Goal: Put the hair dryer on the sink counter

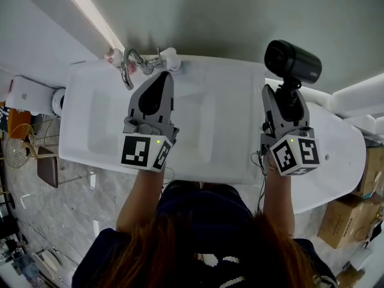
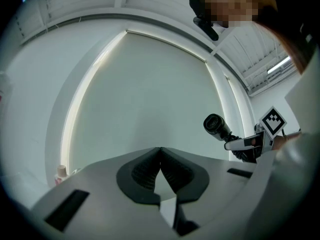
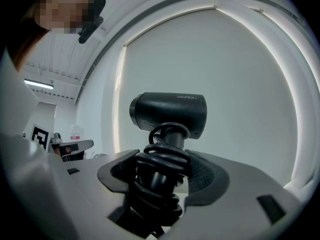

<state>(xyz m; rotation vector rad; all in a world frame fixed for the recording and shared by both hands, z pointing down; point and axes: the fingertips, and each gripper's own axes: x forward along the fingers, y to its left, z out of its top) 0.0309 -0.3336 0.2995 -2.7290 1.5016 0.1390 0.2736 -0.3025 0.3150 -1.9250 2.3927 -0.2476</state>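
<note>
The right gripper [image 3: 162, 170] was clamped on the cord-wrapped handle of the black hair dryer [image 3: 170, 111], holding it upright in the air by the right end of the sink counter [image 1: 237, 131]. The left gripper [image 2: 160, 153] was closed, with nothing in it. The dryer seemed rigid and top-heavy; the handle was the sensible place to hold, though the cord loops [image 3: 161, 156] might slip.

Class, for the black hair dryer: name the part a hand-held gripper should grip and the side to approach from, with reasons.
Grip the hair dryer by its cord-wrapped handle, coming from its free end, opposite the barrel. The handle is narrow and fits between the jaws; the barrel is wide and round. The right hand-held gripper holds it this way.
</note>
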